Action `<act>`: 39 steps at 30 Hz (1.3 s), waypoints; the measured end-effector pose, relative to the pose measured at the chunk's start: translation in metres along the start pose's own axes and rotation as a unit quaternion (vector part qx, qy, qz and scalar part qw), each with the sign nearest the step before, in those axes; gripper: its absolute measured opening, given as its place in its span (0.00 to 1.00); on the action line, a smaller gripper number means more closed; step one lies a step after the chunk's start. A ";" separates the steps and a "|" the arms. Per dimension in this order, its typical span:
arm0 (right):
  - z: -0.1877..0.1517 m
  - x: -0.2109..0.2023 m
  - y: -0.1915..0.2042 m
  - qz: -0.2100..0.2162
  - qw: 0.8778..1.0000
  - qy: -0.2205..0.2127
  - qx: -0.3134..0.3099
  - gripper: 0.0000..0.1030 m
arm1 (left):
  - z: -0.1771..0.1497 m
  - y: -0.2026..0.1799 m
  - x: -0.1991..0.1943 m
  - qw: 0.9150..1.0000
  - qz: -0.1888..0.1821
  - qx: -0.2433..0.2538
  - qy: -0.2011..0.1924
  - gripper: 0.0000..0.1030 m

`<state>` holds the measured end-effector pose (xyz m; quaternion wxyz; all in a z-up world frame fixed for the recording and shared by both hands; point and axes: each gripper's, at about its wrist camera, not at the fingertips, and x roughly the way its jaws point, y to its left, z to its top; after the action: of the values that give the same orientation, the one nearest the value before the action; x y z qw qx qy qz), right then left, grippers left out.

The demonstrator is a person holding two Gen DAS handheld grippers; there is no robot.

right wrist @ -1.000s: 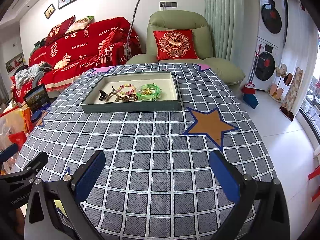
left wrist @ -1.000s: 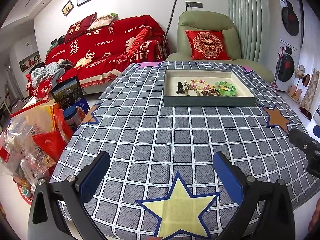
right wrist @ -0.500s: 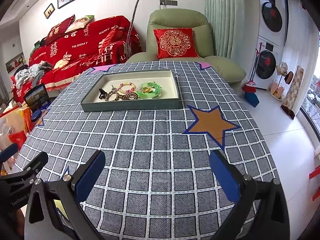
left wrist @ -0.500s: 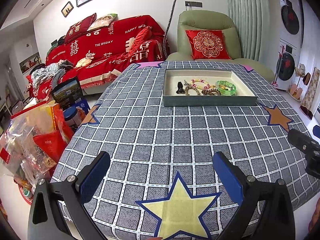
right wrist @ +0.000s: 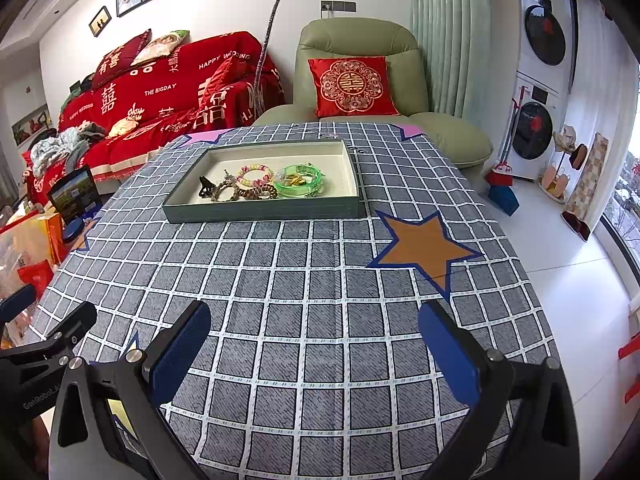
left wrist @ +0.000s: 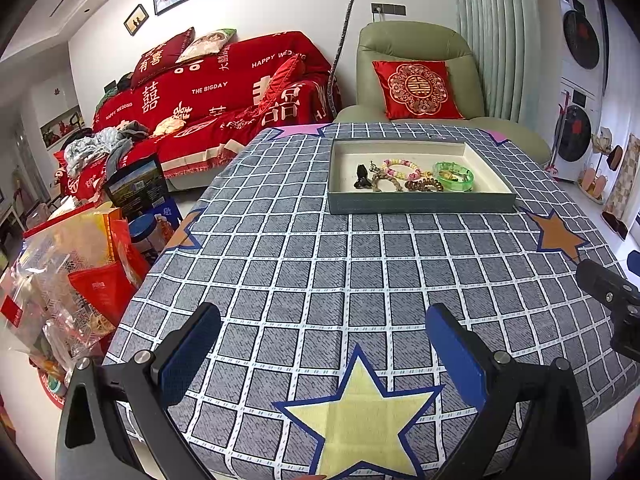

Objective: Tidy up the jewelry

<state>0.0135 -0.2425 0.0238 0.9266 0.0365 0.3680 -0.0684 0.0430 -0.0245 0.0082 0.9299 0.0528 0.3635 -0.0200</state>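
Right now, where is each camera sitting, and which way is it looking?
Left wrist: sits on the left gripper, low over the near table edge, looking across the tablecloth at the tray; its own open jaws show, plus part of the other gripper at right.
Right wrist: sits on the right gripper, facing the same way; open jaws show.
Both see the tray, green bracelet, armchair and red sofa.

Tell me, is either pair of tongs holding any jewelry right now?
No. Left tongs and right tongs are both open and empty; the jewelry lies in the shallow grey-green tray.
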 end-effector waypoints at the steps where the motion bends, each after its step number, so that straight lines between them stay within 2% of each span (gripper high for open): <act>1: 0.000 0.000 0.000 0.000 1.000 0.000 0.000 1.00 | 0.000 0.000 0.000 1.000 0.000 0.000 0.000 1.00; 39: -0.002 0.003 0.001 0.003 1.000 0.005 0.000 1.00 | -0.007 0.003 0.002 1.000 0.001 -0.001 0.008 1.00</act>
<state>0.0149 -0.2421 0.0203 0.9250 0.0377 0.3725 -0.0649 0.0403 -0.0204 0.0020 0.9271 0.0521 0.3706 -0.0178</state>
